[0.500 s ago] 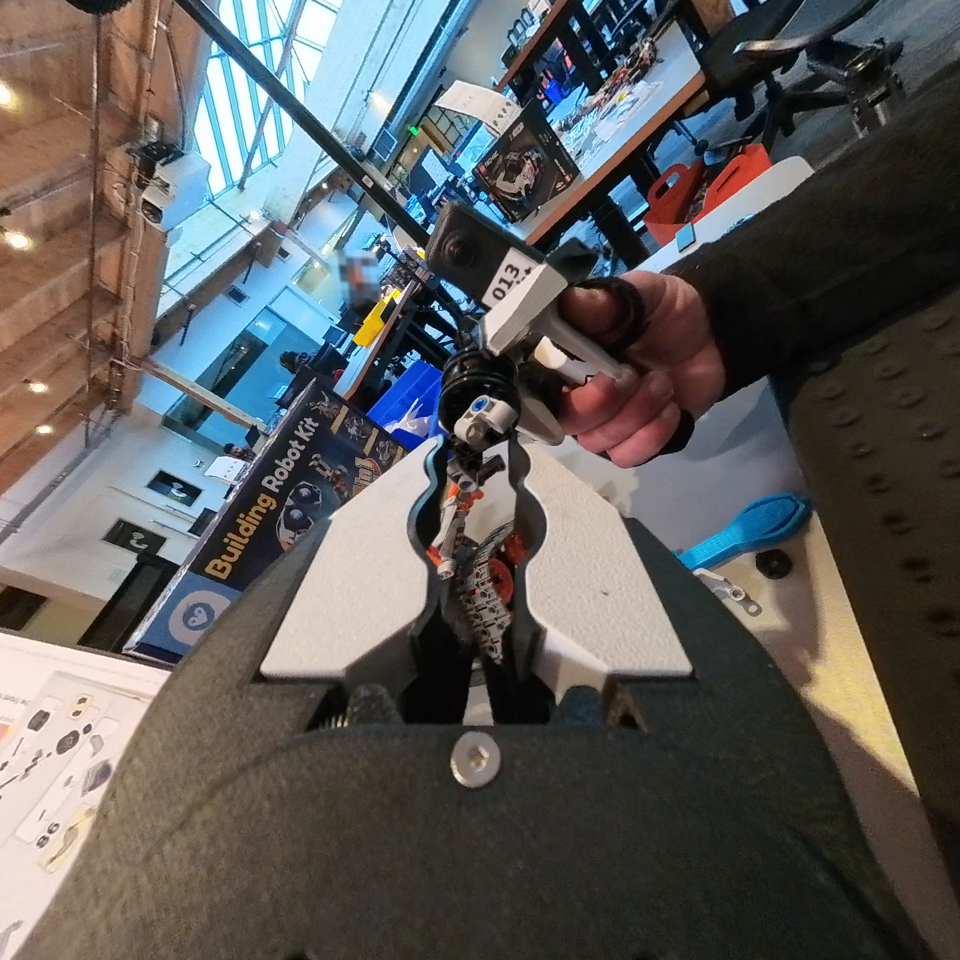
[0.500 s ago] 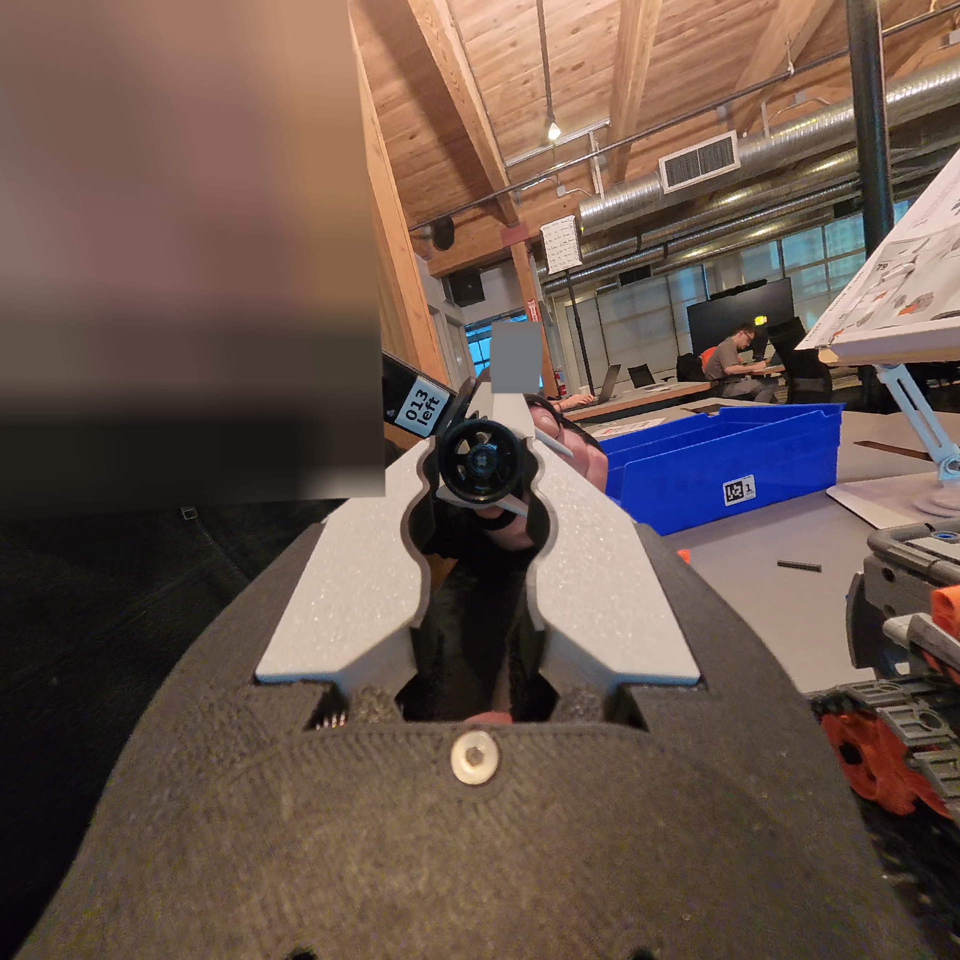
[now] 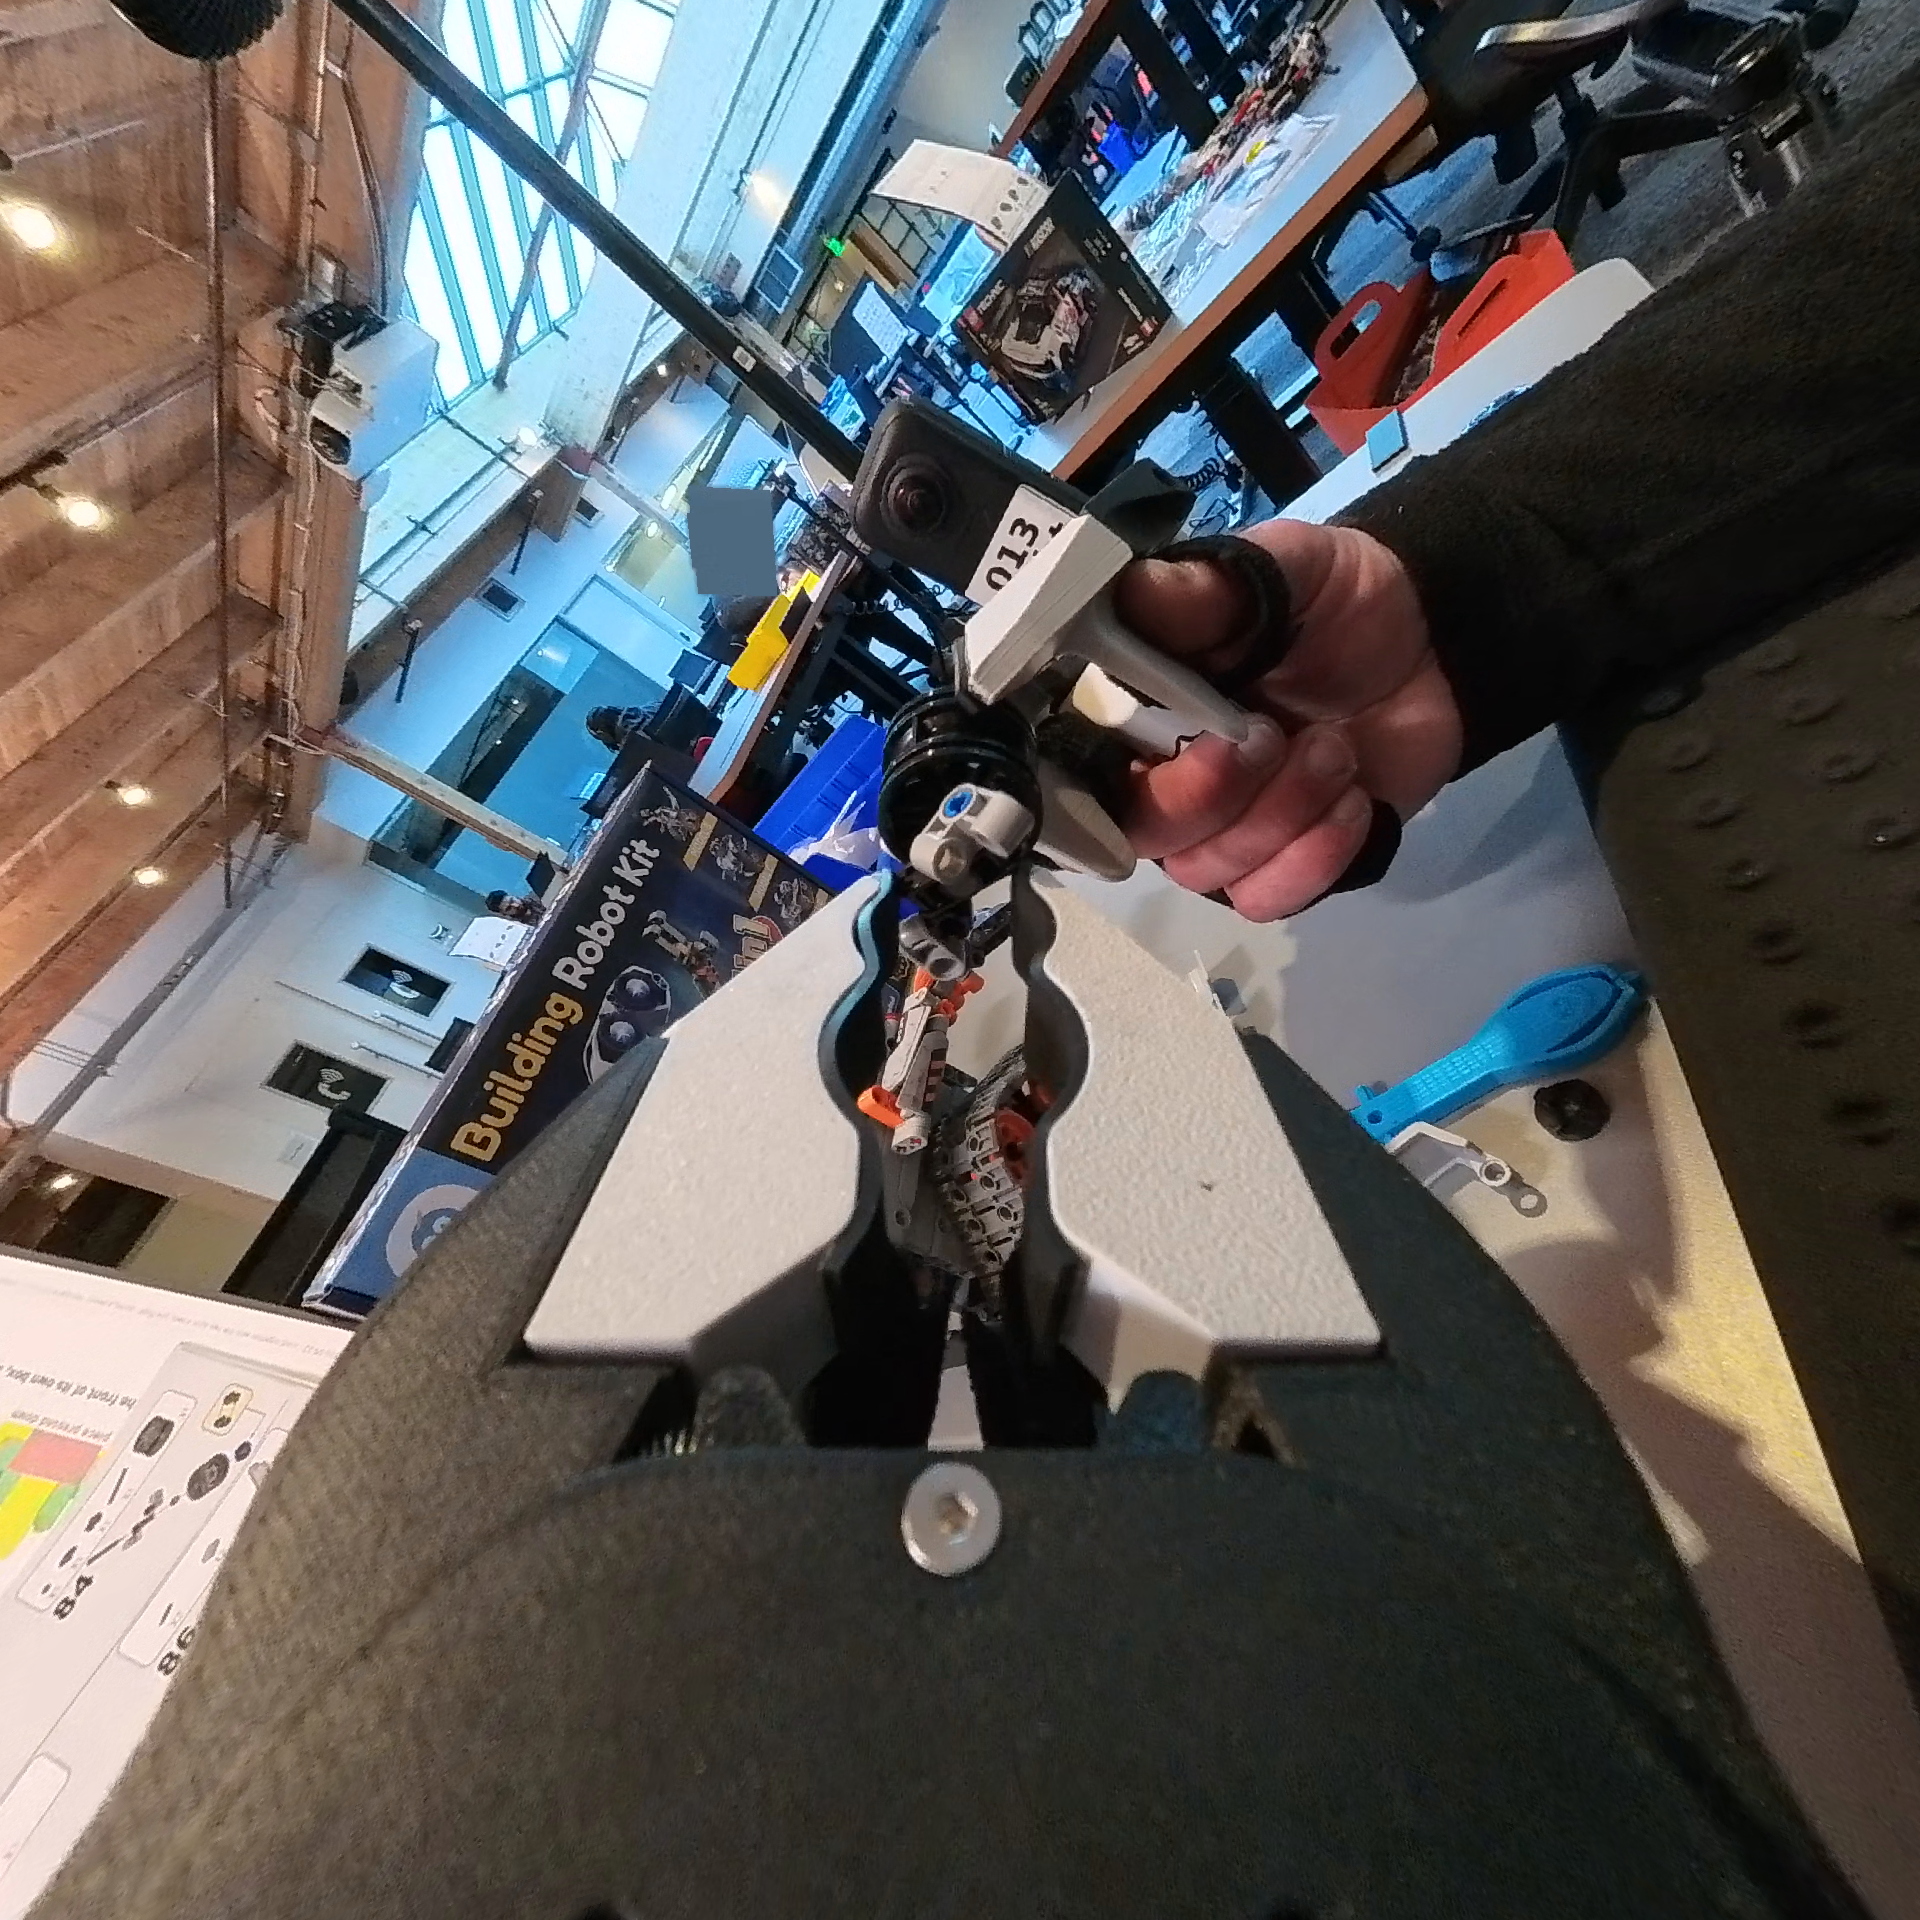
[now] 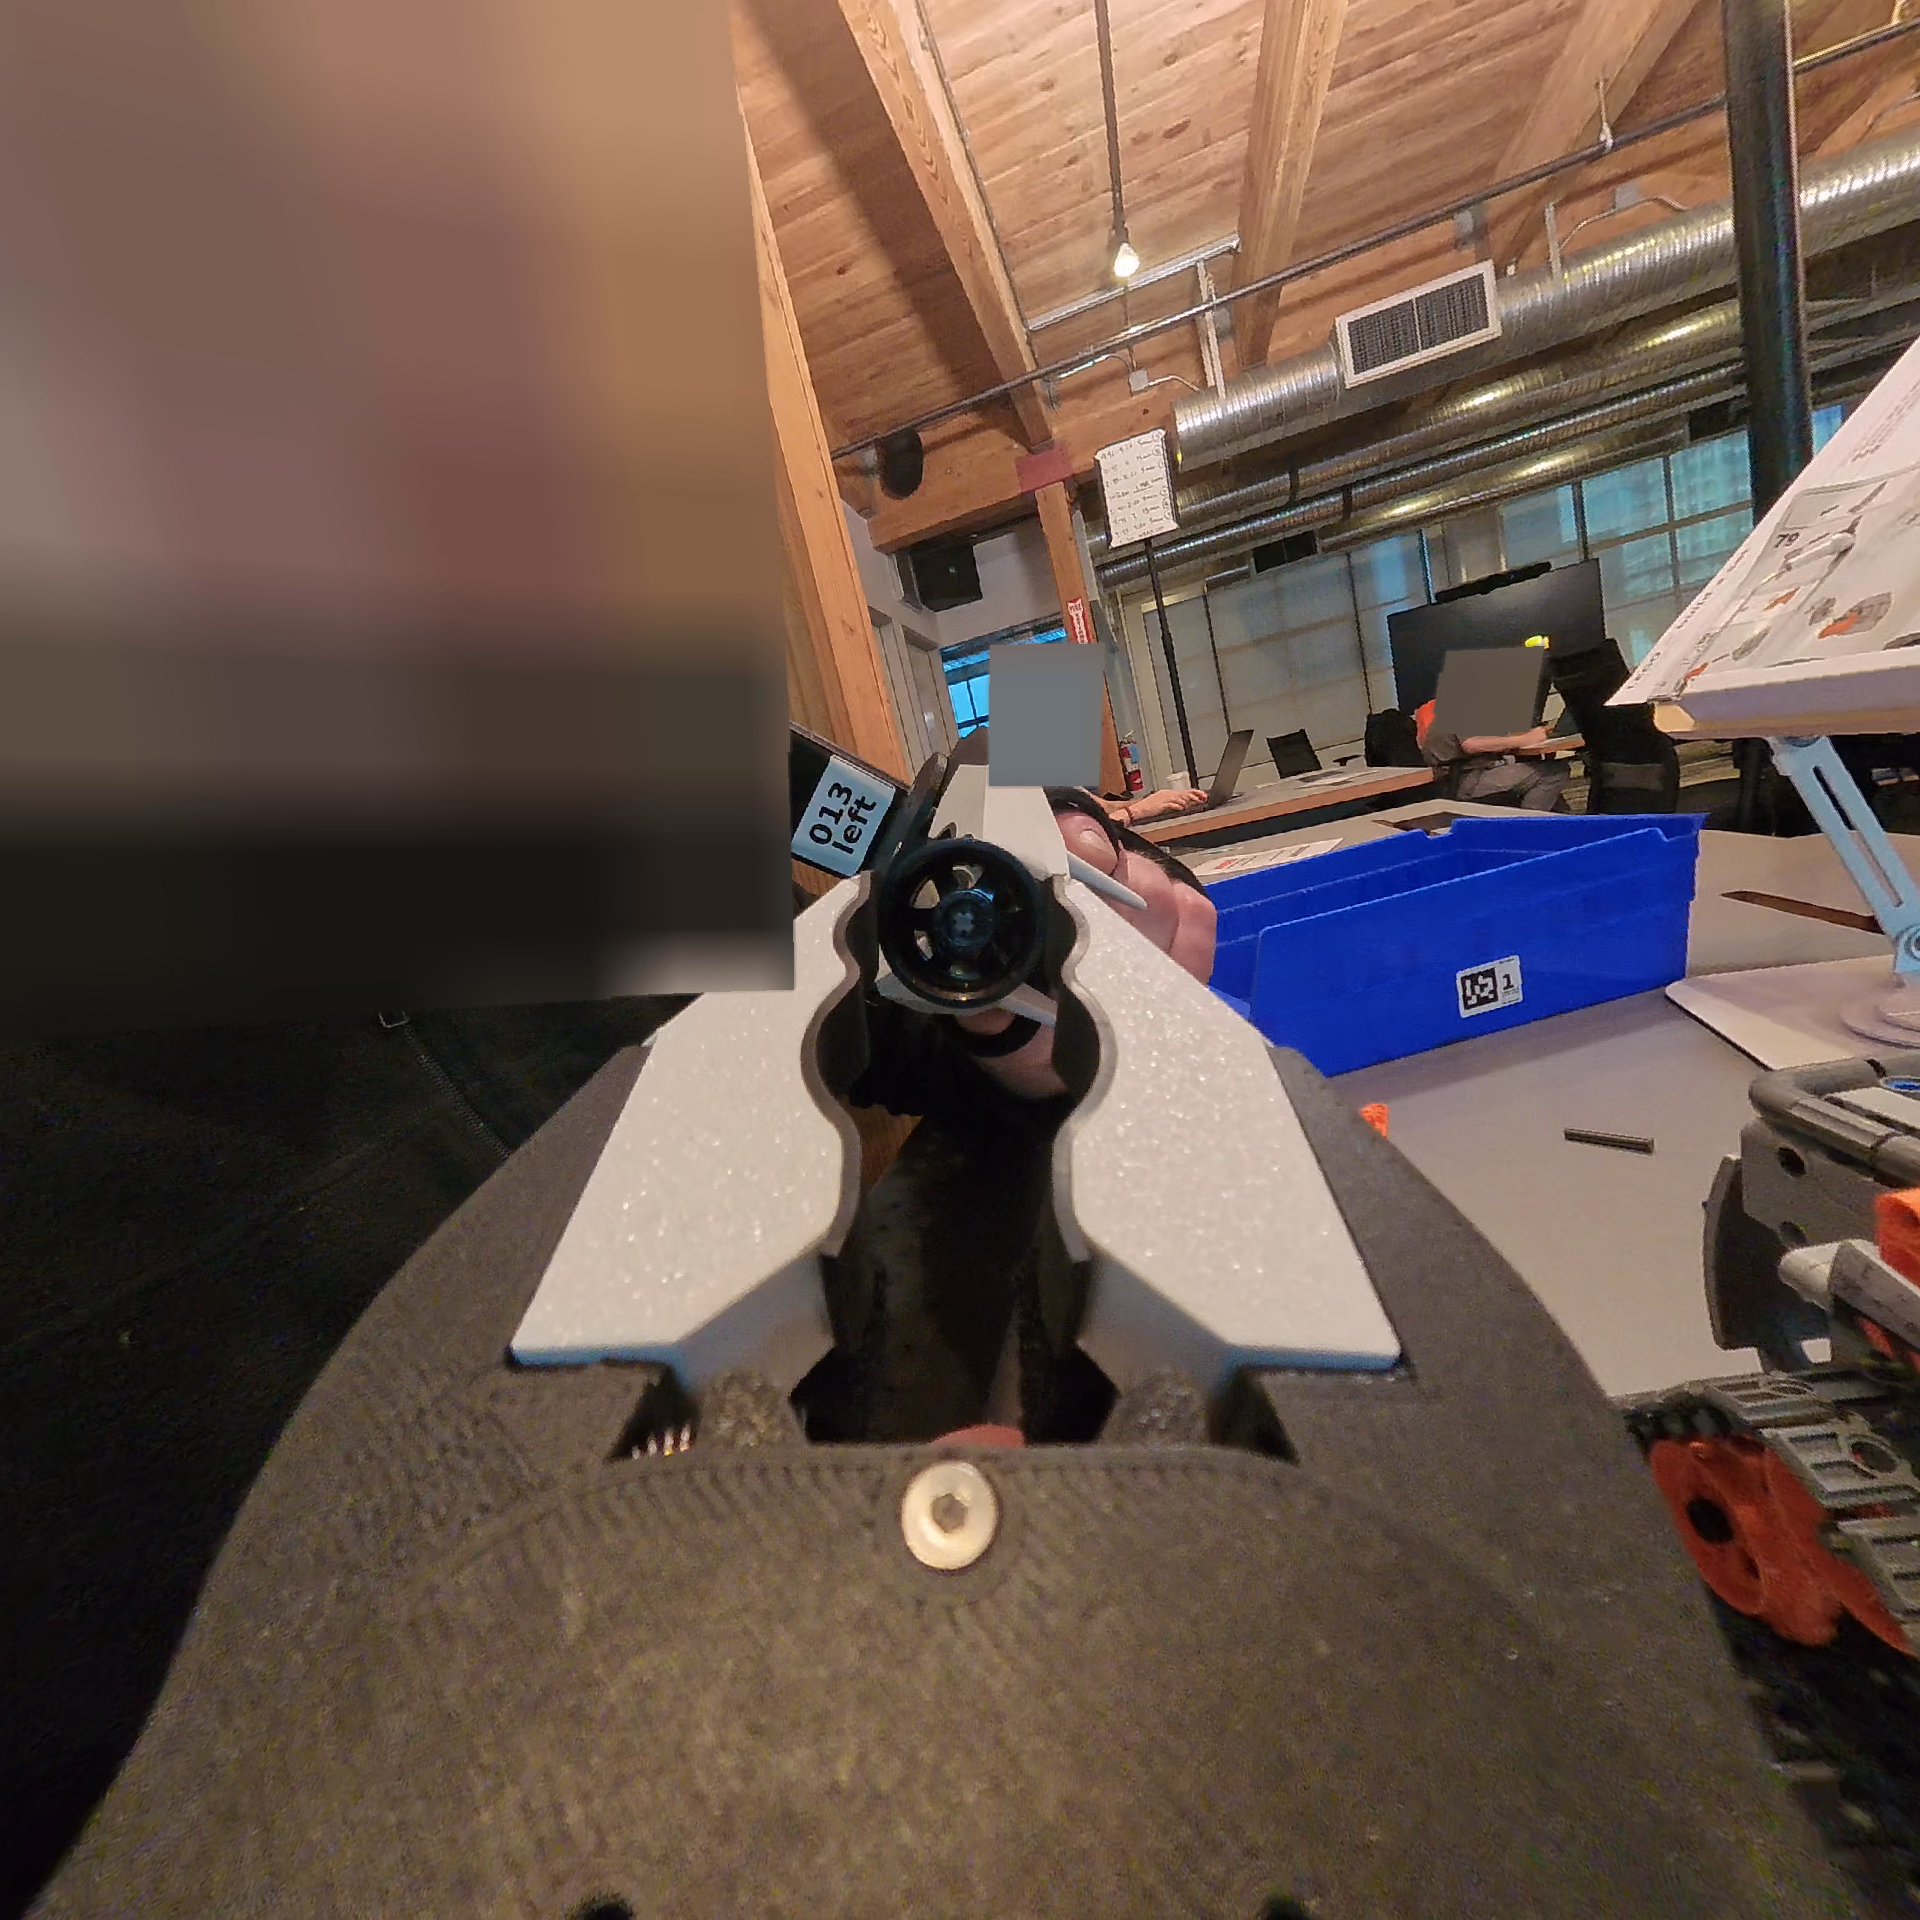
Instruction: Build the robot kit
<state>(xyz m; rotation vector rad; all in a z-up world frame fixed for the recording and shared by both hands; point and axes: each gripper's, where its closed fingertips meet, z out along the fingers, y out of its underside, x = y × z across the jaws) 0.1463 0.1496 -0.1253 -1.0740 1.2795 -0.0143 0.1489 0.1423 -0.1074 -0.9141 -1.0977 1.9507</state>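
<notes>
My left gripper (image 3: 951, 896) is shut on a small grey toy-brick assembly (image 3: 940, 1132) with orange pins, which runs up between its fingers. A grey connector with a blue pin (image 3: 971, 831) tops the assembly and sits against a black spoked wheel (image 3: 956, 753). My right gripper (image 4: 961, 909) is shut on that wheel (image 4: 961, 925), hub facing the camera. A hand (image 3: 1278, 727) holds the right gripper just beyond my left fingertips. The two grippers face each other tip to tip, above the table.
A blue bin (image 4: 1455, 935), an instruction booklet on a stand (image 4: 1818, 582), a tracked toy vehicle (image 4: 1829, 1351) and a loose black pin (image 4: 1608, 1140) are to the right. A blue tool (image 3: 1507, 1039), a kit box (image 3: 582, 1039) and a printed sheet (image 3: 125, 1455) lie around the left gripper. Only a small space, under 4 cm, lies between the two pairs of fingers.
</notes>
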